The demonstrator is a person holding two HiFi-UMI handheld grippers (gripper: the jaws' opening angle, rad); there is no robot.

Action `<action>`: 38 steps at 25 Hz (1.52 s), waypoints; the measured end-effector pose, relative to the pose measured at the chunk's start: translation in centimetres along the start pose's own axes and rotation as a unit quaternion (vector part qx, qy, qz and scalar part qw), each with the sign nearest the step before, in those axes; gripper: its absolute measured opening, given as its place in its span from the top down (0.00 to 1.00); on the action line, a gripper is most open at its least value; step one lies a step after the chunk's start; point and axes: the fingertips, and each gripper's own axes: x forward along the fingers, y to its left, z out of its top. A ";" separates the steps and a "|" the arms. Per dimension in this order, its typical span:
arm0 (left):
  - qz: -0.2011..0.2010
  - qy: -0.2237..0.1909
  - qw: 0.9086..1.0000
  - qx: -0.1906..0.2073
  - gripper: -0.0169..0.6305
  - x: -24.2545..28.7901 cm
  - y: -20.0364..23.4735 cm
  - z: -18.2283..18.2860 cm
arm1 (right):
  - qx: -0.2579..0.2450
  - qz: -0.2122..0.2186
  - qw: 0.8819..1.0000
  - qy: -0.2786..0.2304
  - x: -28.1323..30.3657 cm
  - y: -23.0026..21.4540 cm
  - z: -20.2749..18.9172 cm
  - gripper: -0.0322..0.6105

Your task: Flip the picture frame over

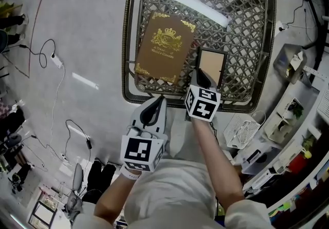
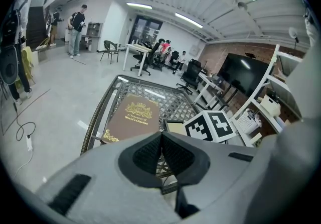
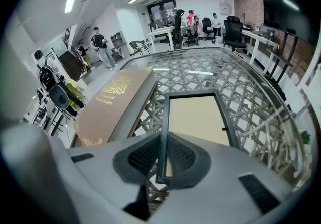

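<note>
The head view is looking steeply down at the lattice table [image 1: 241, 27], upper centre. Both gripper views are looking closely across it, sharing the brown book [image 2: 131, 117] and picture frame [image 3: 198, 117].

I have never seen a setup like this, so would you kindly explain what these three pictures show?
A person holds a gripper in each hand. The head view looks down from their head; each gripper view looks along that gripper's own jaws. Below stands a lattice-topped table carrying a brown book and a small frame. The right gripper has its jaws closed on the frame's edge. The left gripper is empty, jaws together, near the table's edge.
</note>
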 end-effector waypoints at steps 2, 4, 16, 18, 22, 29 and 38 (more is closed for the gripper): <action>0.001 -0.001 1.000 0.001 0.94 -0.1 0.0 0.1 | 0.010 0.008 1.000 -0.001 0.0 0.0 0.0 0.86; 0.001 -0.002 1.000 0.002 0.94 -0.1 0.0 0.1 | 0.018 0.016 1.000 -0.003 -0.1 -0.1 0.0 0.86; -0.002 -0.003 1.000 0.012 0.94 -0.5 -0.7 -0.1 | 0.074 0.092 0.993 -0.031 -2.5 0.6 1.2 0.87; -0.002 -0.003 1.000 0.013 0.94 -0.5 -0.9 -0.1 | 0.086 0.110 0.990 -0.035 -2.9 0.9 1.3 0.87; -0.006 -0.004 1.000 0.015 0.94 -0.4 -1.4 -0.2 | 0.094 0.136 0.986 -0.040 -3.6 0.8 1.8 0.87; -0.006 -0.003 1.000 0.019 0.94 -0.7 -1.5 -0.1 | 0.121 0.209 0.969 -0.054 -5.0 1.6 2.4 0.87; -0.008 -0.003 1.000 0.019 0.94 -0.5 -1.6 -0.2 | 0.138 0.280 0.948 -0.060 -6.0 2.4 3.5 0.87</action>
